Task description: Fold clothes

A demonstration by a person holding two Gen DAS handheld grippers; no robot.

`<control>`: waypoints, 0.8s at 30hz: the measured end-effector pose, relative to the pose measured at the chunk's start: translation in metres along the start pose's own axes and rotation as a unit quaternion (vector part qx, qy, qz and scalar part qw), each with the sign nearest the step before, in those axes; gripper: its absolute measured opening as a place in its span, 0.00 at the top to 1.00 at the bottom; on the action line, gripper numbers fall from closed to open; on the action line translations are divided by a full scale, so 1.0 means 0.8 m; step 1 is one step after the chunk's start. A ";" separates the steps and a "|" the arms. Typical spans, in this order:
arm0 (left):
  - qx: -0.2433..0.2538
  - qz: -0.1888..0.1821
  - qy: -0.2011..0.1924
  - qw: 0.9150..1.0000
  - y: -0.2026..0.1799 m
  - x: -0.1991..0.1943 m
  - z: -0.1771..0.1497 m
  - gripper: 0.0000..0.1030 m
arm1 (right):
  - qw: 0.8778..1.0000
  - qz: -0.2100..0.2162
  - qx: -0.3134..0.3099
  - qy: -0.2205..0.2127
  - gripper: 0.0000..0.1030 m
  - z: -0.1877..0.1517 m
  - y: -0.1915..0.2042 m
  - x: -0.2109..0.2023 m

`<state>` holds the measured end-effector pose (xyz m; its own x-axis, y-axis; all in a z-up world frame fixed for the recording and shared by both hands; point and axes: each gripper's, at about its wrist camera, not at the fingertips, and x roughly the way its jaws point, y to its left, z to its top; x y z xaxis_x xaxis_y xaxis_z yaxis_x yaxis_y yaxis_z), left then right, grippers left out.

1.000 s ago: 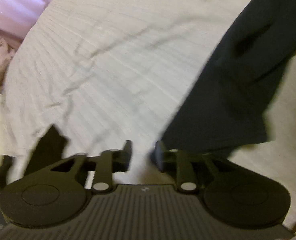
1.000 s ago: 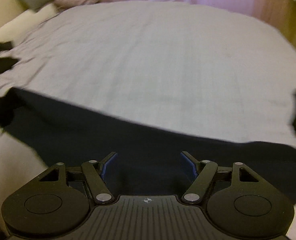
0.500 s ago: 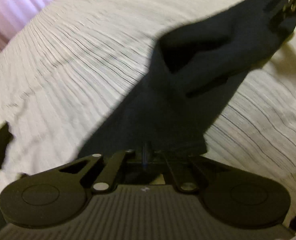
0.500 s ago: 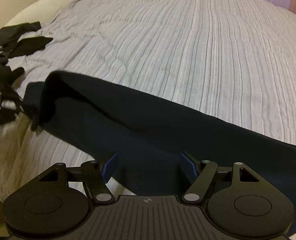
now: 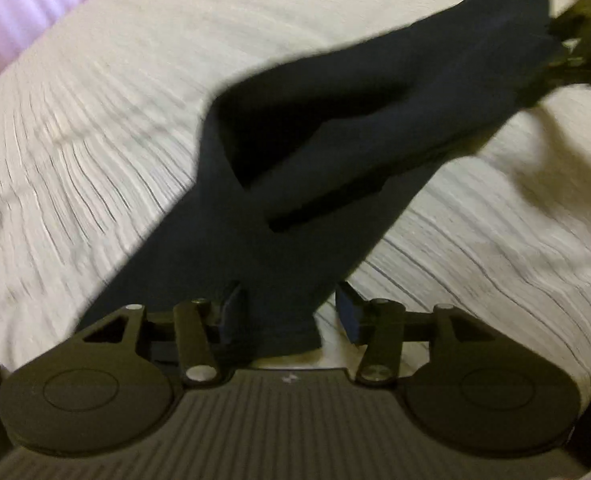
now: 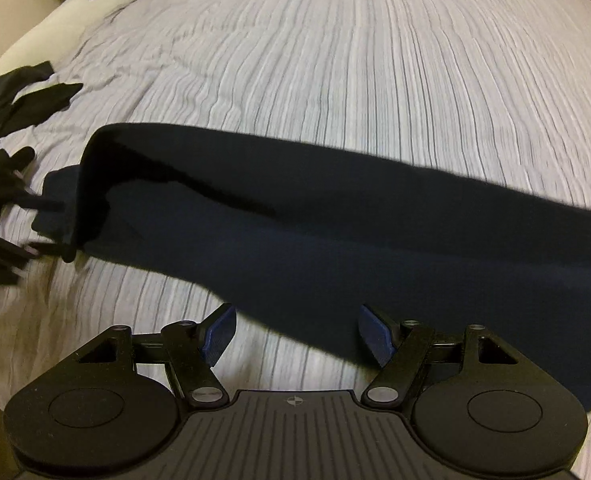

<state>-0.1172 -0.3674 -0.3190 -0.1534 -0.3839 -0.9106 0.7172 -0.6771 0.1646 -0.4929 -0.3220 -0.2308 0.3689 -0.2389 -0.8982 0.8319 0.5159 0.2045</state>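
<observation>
A long dark navy garment [image 5: 335, 160] lies folded lengthwise across the pale bed. In the left wrist view its near end sits between the jaws of my left gripper [image 5: 289, 312]. Those jaws are opening, and the right pad [image 5: 347, 314] stands clear of the cloth. The other gripper shows blurred at the garment's far end [image 5: 575, 36]. In the right wrist view the garment [image 6: 335, 220] runs from left to right. Its near edge reaches in between the wide-open jaws of my right gripper [image 6: 297, 330], and neither pad presses on it.
The ribbed pale bedcover [image 6: 335, 60] spreads all around the garment. A heap of black clothes [image 6: 23, 96] lies at the left edge, and pillows [image 6: 75, 4] rest at the far left corner. A pink curtain [image 5: 35, 0] hangs beyond the bed.
The left gripper was shut on the garment's end half a second ago; now its jaws stand apart. Both grippers came down toward the bed, and the garment has settled lower on it.
</observation>
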 end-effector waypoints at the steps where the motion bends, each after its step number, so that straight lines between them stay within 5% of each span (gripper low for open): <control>1: 0.001 0.011 0.007 1.000 -0.003 0.006 -0.001 0.71 | 1.000 -0.001 0.004 0.002 0.31 -0.003 0.001 -0.001; 5: 0.001 0.015 0.004 1.000 0.028 -0.032 -0.005 0.92 | 1.000 -0.005 0.012 0.010 0.31 -0.013 0.003 -0.005; 12: -0.095 0.026 -0.038 0.994 0.173 -0.122 0.025 0.85 | 1.000 -0.004 0.011 0.005 0.31 -0.011 0.007 -0.006; 14: -0.112 0.060 -0.044 0.991 0.196 -0.115 0.036 0.76 | 1.000 -0.001 0.009 0.003 0.31 -0.008 0.014 -0.003; 16: -0.109 0.105 -0.036 0.988 0.206 -0.098 0.039 0.80 | 1.000 0.002 0.008 0.001 0.31 -0.006 0.021 0.001; 19: -0.075 0.110 -0.025 0.991 0.192 -0.081 0.026 0.78 | 1.000 0.007 0.001 -0.001 0.31 -0.005 0.034 0.002; 22: 0.050 0.113 -0.010 0.992 0.142 -0.063 -0.002 0.77 | 1.000 0.008 -0.002 0.000 0.31 -0.011 0.040 0.001; 24: 0.150 0.116 0.000 0.982 0.100 -0.047 -0.023 0.75 | 1.000 0.007 0.000 0.007 0.31 -0.015 0.042 0.005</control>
<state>-0.0414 -0.3956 -0.2786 -0.0095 -0.5494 -0.8355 0.5002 -0.7261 0.4718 -0.4682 -0.2960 -0.2325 0.3747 -0.2209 -0.9005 0.8269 0.5188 0.2168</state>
